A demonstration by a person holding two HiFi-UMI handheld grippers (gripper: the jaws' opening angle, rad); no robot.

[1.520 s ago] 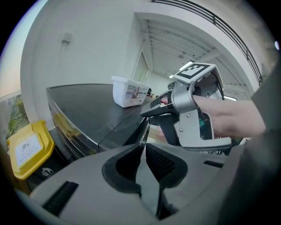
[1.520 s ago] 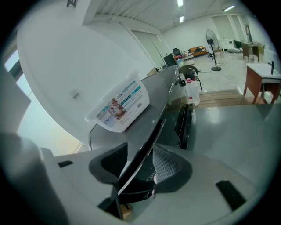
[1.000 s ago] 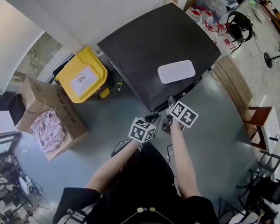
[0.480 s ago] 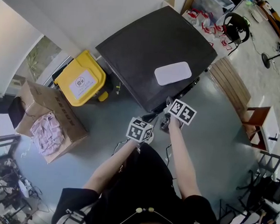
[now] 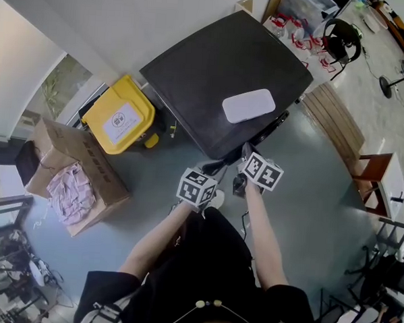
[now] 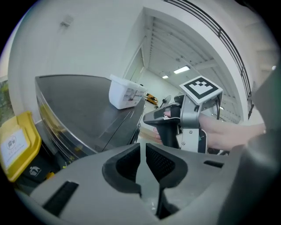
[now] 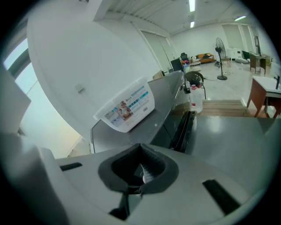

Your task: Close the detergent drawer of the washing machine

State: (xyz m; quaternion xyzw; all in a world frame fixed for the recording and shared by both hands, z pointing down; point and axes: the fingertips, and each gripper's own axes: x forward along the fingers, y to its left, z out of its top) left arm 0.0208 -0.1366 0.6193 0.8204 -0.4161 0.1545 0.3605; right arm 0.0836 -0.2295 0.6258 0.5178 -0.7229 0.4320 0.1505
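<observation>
Grey floor surrounds the washing machine (image 5: pixel 213 77) at upper centre; its detergent drawer cannot be made out. The right gripper (image 7: pixel 141 173) has just been closing on nothing and its jaws now meet, probably ready to push. The left gripper (image 6: pixel 142 162) is slightly parted and empty.

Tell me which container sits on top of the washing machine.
The white plastic box, on top of the dark washing machine; the yellow bin and cardboard box stand on the floor beside it.

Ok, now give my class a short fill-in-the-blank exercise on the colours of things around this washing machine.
On the washing machine lies a ____ tub.
The bin beside it is ____.
The cloth in the cardboard box is ____.
Missing words: white; yellow; pink.
</observation>
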